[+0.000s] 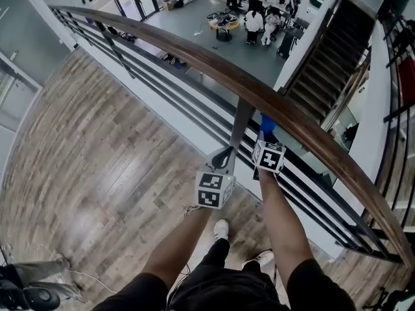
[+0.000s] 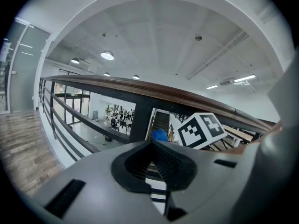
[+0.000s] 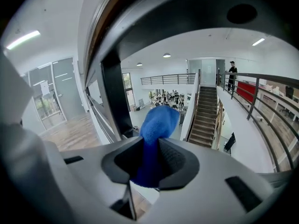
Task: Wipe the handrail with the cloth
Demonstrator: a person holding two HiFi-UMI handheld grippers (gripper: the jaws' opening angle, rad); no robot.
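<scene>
Upper-floor gallery, wood plank floor (image 1: 97,154), open atrium beyond with a group of people (image 1: 254,19) on the lower level and a staircase (image 1: 327,54) off to the right. The brown wooden handrail (image 1: 214,67) runs diagonally across the head view, on a dark upright post (image 1: 241,118) with dark horizontal bars (image 1: 162,86) under it. The right gripper (image 3: 150,160) is clamped on the blue cloth (image 3: 156,125); a wad of cloth sticks out past the jaw tips. In the head view it is raised just right of the post, with the cloth right at the near lower edge of the rail; actual contact can't be confirmed. In the right gripper view the rail passes overhead at upper left, with the cloth pointing out under it toward the atrium. The left gripper (image 2: 151,148) has its jaws together with nothing between them. It is held lower than the right, in front of the post and below the rail, apart from both. Its own view sees the rail from below, with the right gripper's marker cube (image 2: 202,129) close by on the right. Both forearms reach forward from the bottom of the head view. One person (image 3: 232,71) stands at the far gallery railing.
</scene>
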